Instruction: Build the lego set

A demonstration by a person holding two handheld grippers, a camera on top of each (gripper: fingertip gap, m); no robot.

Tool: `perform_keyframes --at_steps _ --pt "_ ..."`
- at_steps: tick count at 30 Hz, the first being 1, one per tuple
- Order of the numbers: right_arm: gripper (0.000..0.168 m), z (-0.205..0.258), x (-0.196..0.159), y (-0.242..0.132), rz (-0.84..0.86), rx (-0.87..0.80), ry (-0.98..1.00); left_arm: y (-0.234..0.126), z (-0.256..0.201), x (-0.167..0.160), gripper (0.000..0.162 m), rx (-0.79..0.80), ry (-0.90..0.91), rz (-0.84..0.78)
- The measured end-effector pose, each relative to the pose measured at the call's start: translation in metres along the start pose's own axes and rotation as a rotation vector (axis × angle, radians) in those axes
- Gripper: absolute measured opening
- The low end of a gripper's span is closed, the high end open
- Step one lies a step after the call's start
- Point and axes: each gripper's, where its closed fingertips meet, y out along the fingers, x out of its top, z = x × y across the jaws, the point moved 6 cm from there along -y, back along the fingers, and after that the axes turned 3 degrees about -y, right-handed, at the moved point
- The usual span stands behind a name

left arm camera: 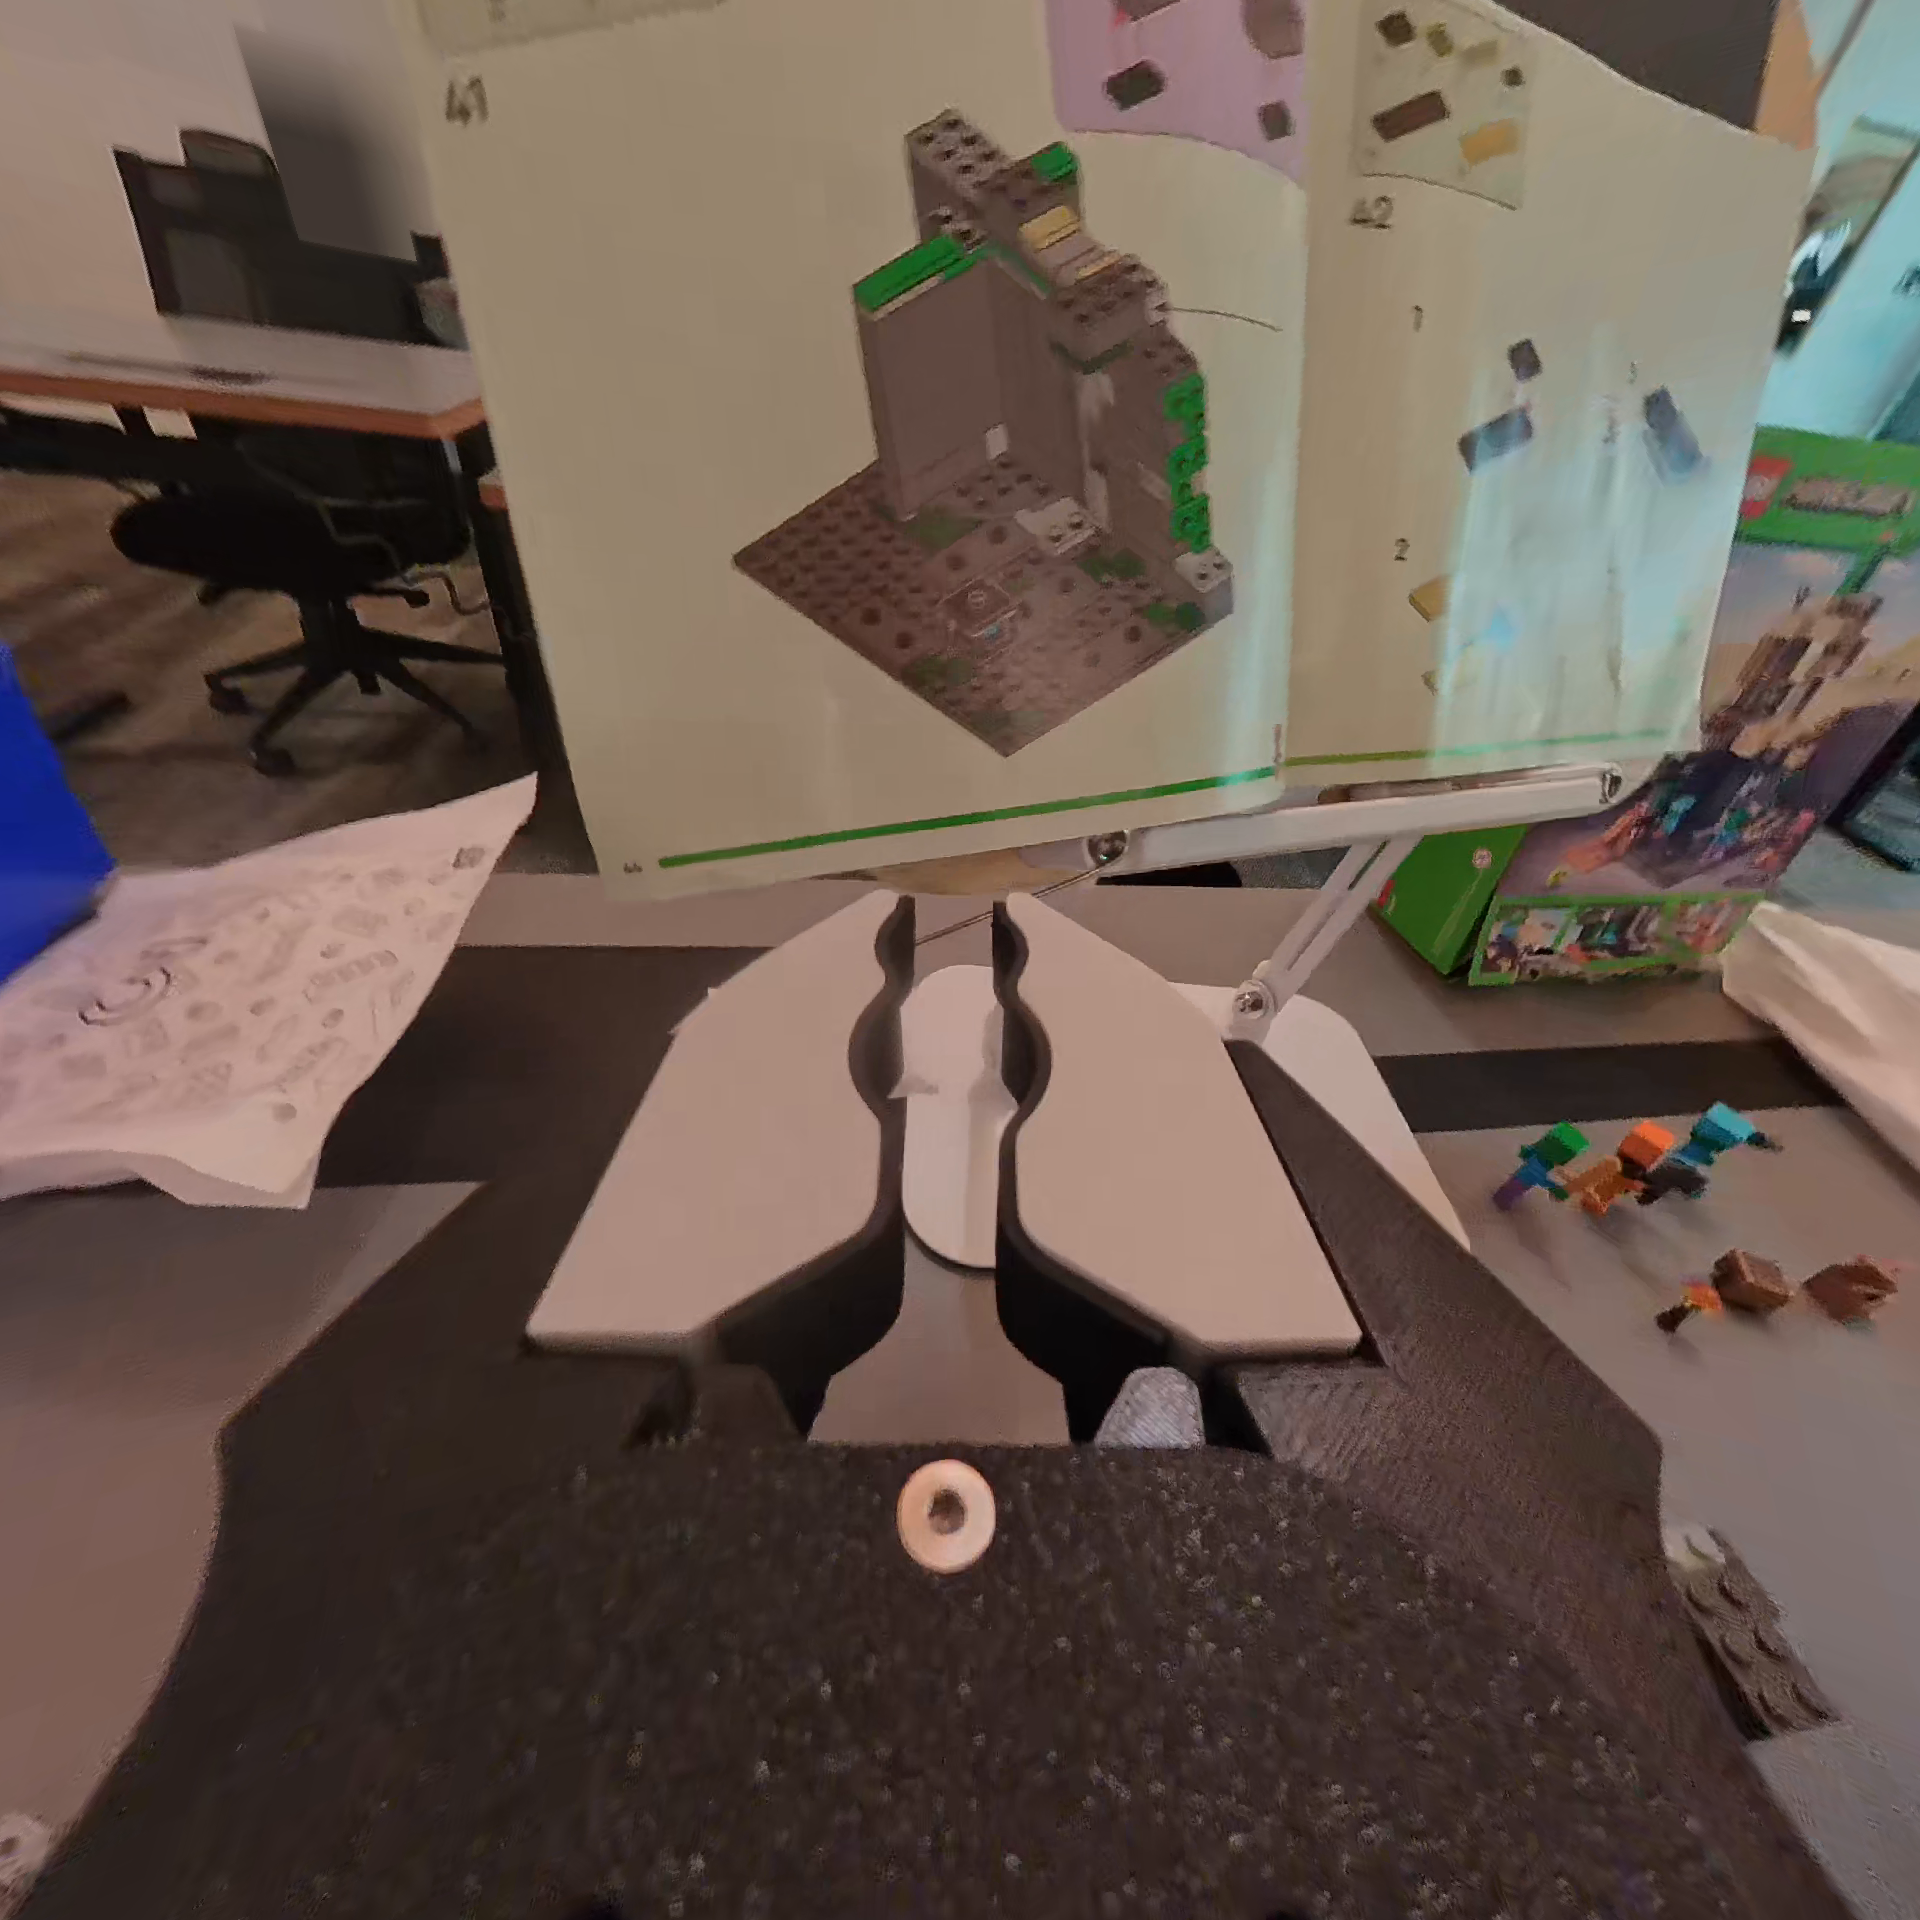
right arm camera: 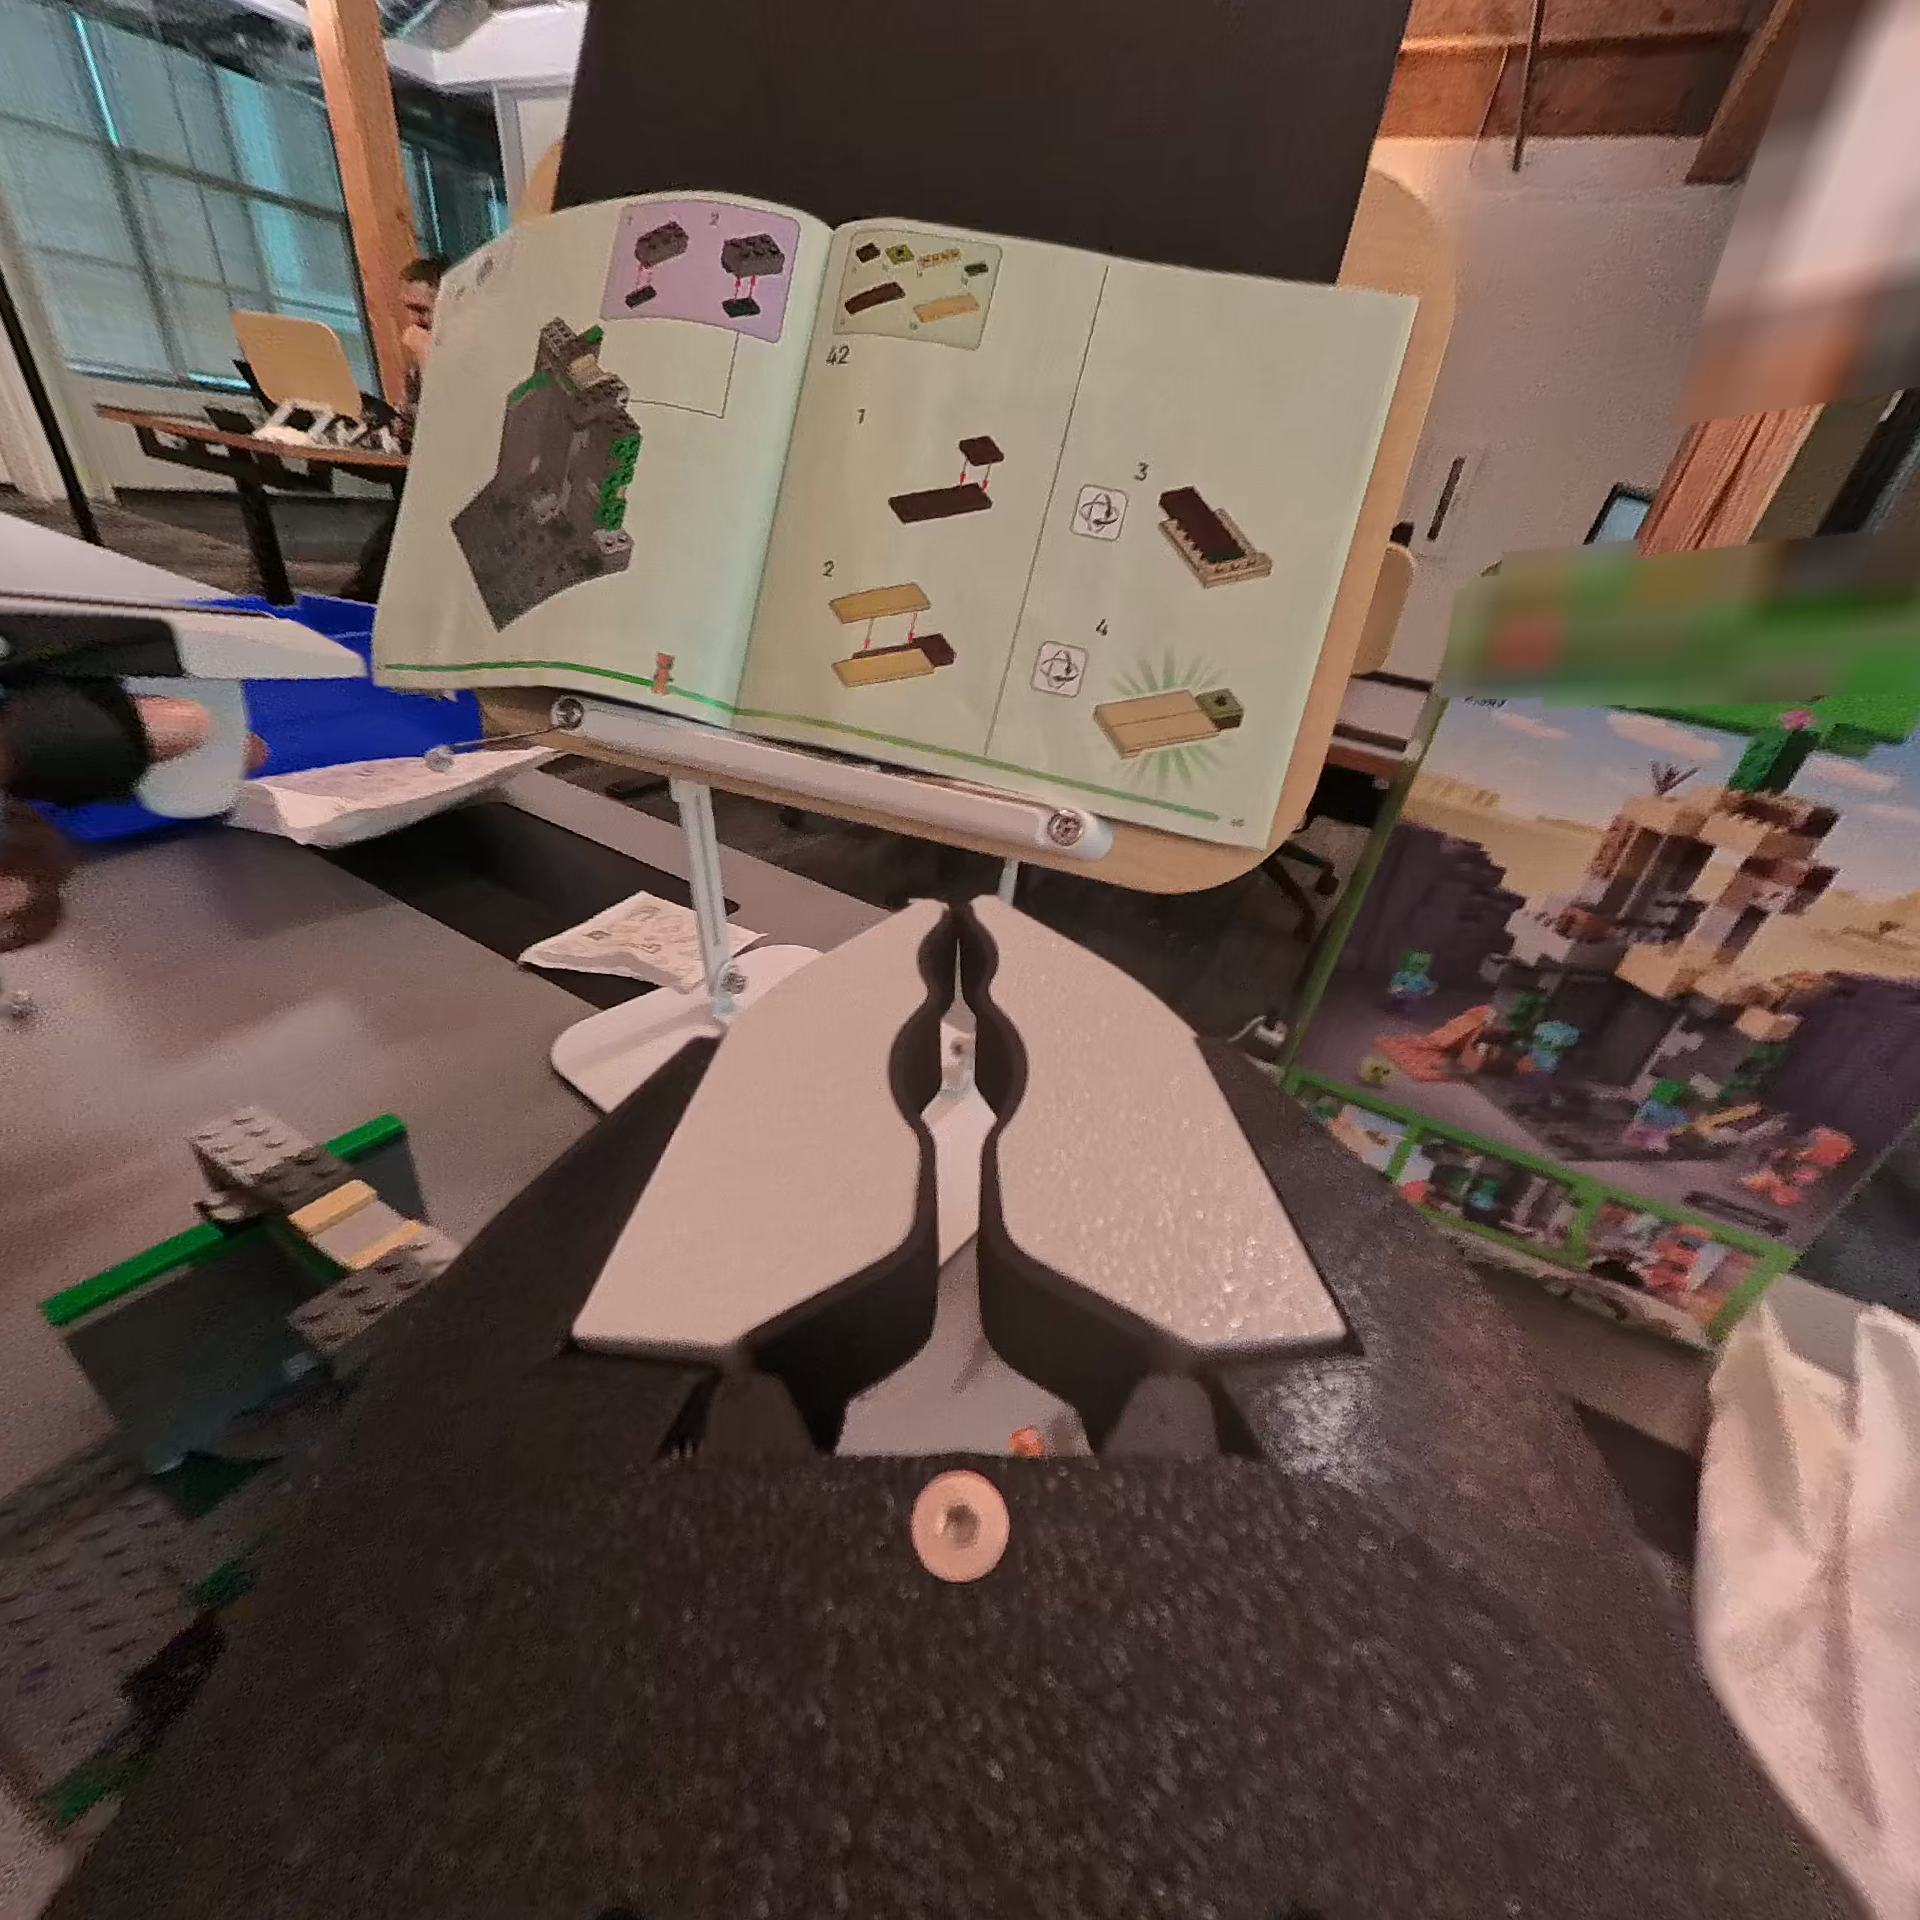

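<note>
The open instruction booklet (left arm camera: 1039, 436) stands on a white and wood stand (left arm camera: 1299, 966) straight ahead; it also shows in the right wrist view (right arm camera: 883, 520). My left gripper (left arm camera: 951, 920) is slightly open and empty, its tips just below the booklet's lower edge. My right gripper (right arm camera: 961, 920) is shut and empty, pointing at the stand (right arm camera: 831, 790). The partly built grey and green lego model (right arm camera: 260, 1226) sits on the table at the lower left of the right wrist view. The left gripper (right arm camera: 156, 644) shows at that view's far left, held by a gloved hand.
Small lego figures (left arm camera: 1642, 1164) and brown pieces (left arm camera: 1787, 1283) lie right of the stand. The set's box (right arm camera: 1610, 997) stands at the right, with a white bag (right arm camera: 1818, 1558) beside it. A printed paper sheet (left arm camera: 229, 997) and blue bin (left arm camera: 42, 790) lie at the left. The left gripper's tips are roughly 25 centimeters from the right gripper's.
</note>
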Motion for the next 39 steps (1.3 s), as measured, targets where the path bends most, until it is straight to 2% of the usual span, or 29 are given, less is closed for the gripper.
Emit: perform_keyframes --at_steps 4,10,14,26,39 --pt "0.007 -0.023 0.004 0.023 0.021 0.013 -0.174 -0.006 -0.018 0.008 0.014 -0.031 0.136 -0.006" --pt "0.02 -0.059 0.002 0.068 0.092 0.069 -0.625 -0.009 -0.038 0.011 0.014 -0.095 0.222 -0.004" --pt "0.019 -0.07 -0.005 0.086 0.102 0.149 -0.896 -0.006 -0.043 0.014 0.013 -0.117 0.247 -0.007" --pt "0.023 -0.079 -0.028 0.113 0.167 0.247 -1.192 0.009 -0.046 0.018 0.012 -0.136 0.283 -0.012" --pt "0.009 -0.082 -0.03 0.127 0.179 0.259 -1.276 0.008 -0.039 0.022 0.011 -0.144 0.315 -0.012"
